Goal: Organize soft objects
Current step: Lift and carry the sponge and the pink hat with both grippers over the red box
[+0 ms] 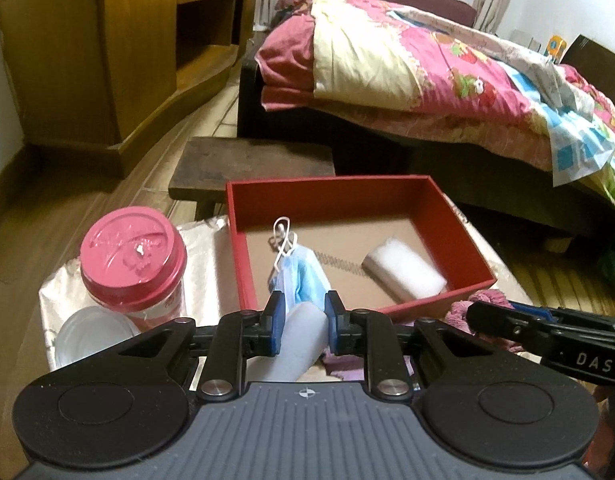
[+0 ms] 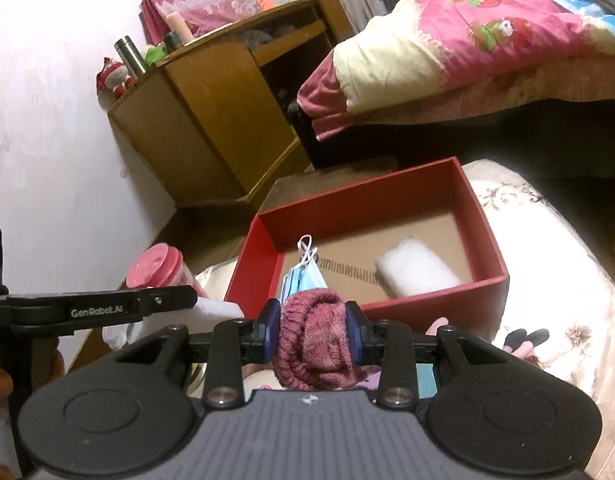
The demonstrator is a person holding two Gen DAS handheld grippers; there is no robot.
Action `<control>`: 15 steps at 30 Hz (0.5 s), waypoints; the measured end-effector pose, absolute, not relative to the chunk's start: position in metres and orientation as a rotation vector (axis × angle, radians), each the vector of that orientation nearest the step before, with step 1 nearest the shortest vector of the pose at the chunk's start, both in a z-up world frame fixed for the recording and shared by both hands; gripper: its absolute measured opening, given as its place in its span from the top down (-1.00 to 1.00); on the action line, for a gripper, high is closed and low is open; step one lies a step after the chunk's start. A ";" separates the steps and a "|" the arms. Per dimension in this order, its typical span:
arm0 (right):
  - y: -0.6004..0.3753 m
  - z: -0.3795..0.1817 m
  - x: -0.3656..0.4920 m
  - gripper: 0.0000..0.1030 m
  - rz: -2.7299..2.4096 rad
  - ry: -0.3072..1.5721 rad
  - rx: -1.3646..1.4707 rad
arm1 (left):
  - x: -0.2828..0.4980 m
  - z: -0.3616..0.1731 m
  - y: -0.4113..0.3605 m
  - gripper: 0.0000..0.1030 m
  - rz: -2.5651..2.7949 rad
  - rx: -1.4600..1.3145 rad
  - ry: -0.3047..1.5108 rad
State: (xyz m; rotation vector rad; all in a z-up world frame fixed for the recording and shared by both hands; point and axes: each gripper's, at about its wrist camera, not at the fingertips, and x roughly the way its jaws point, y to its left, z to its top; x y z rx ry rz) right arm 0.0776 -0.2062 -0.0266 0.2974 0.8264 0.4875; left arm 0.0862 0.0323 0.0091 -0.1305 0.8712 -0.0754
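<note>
Left tongs (image 1: pixel 305 312): clenched on a white soft roll (image 1: pixel 303 340). Right tongs (image 2: pixel 313 326): clenched on a rolled maroon knit (image 2: pixel 315 344). Red box (image 1: pixel 243 264): just ahead of both tongs, holding blue face masks (image 1: pixel 301 280) and a white foam roll (image 1: pixel 405 272). Step: carrying items boxward. Next: reach over the near wall, then release inside.

Red box (image 1: pixel 243 248) stands open at the top. Its middle floor is bare between the face masks (image 1: pixel 301 284) and the white roll (image 1: pixel 405 276). Pink-lidded jar (image 1: pixel 133 256) blocks the left side.
</note>
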 end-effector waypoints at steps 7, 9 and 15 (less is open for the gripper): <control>-0.211 -0.021 0.080 0.87 0.474 0.797 0.313 | 0.089 0.020 0.031 0.61 -0.086 -0.157 0.839; -0.212 -0.018 0.081 0.87 0.469 0.783 0.318 | 0.091 0.022 0.030 0.61 -0.088 -0.161 0.831; -0.215 -0.009 0.084 0.87 0.455 0.736 0.325 | 0.095 0.027 0.025 0.61 -0.098 -0.165 0.815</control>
